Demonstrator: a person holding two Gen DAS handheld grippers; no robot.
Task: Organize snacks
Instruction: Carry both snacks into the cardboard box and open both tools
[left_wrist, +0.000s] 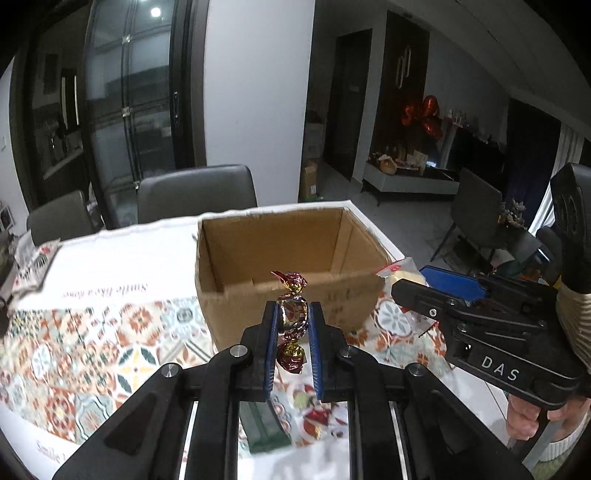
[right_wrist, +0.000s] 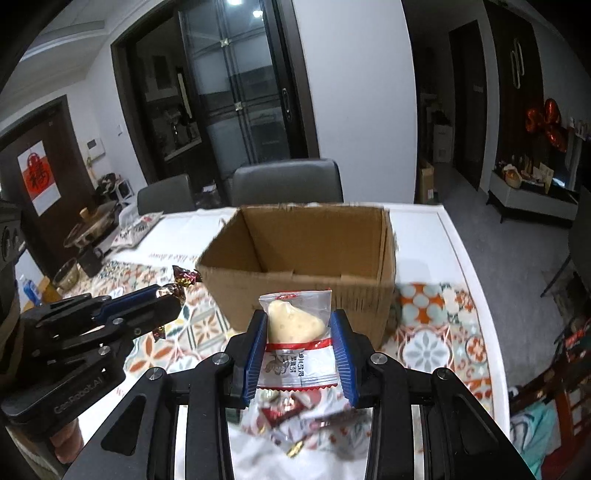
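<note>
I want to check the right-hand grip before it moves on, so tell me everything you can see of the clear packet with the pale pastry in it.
The clear plastic packet with a pale, rounded pastry is sealed, with a red-trimmed top edge, a red band and dark print on its white lower half, and a serrated bottom edge. It stands upright, clamped at both sides by the blue pads of the right gripper, lifted above the patterned tablecloth in front of the open cardboard box. Only the pads touch it.

Blurred snack pile (right_wrist: 295, 417) below jaws
</note>
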